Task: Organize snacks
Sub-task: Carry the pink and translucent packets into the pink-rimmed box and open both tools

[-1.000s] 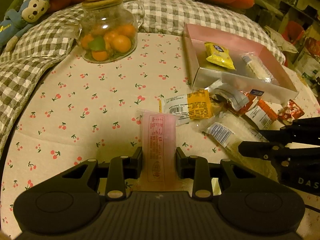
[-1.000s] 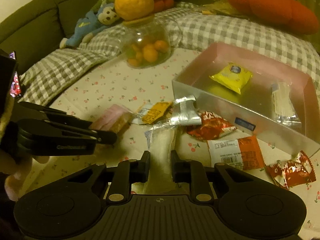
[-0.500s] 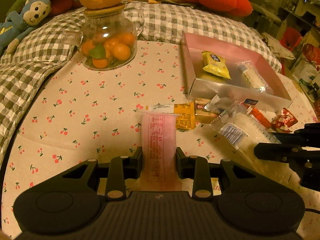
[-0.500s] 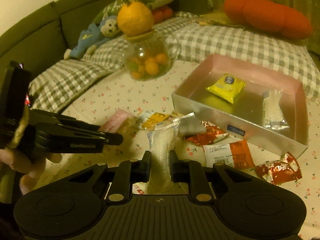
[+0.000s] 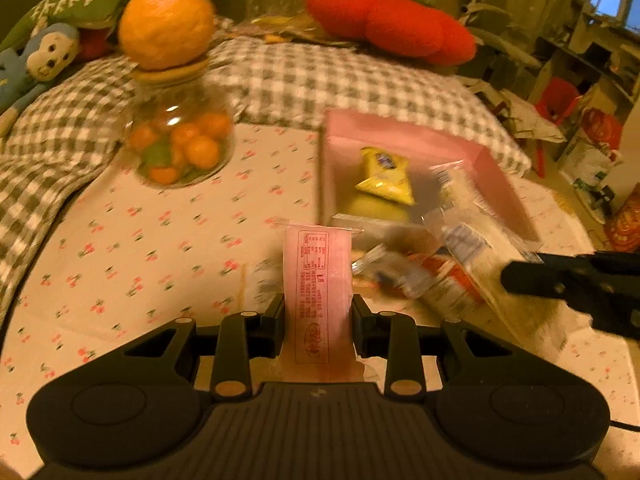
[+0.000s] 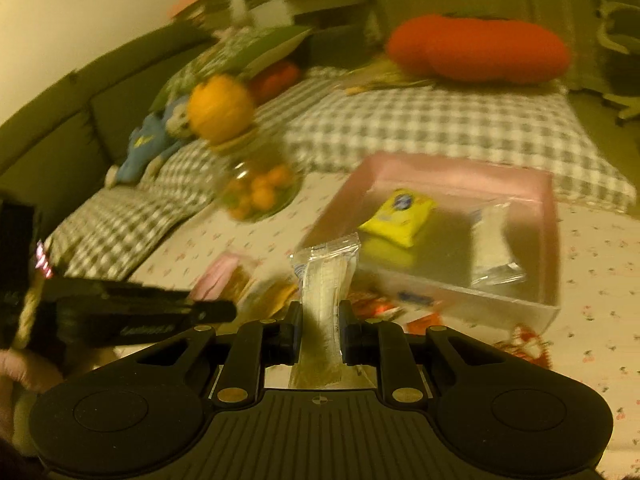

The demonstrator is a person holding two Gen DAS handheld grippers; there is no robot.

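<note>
The left tool (image 5: pixel 318 316) is clenched on a pink snack packet (image 5: pixel 318 280); the right tool (image 6: pixel 320 322) is clenched on a clear-wrapped snack bar (image 6: pixel 326 276). Both are lifted above the cherry-print tabletop (image 5: pixel 140 248), so this looks like the carry step. Next, each needs placing into the pink box (image 6: pixel 554 216), which holds a yellow snack pack (image 6: pixel 400 216). Loose snacks (image 5: pixel 436 276) lie before the box. Beyond are a glass jar of oranges (image 5: pixel 180 148), checked cushions and a sofa.
</note>
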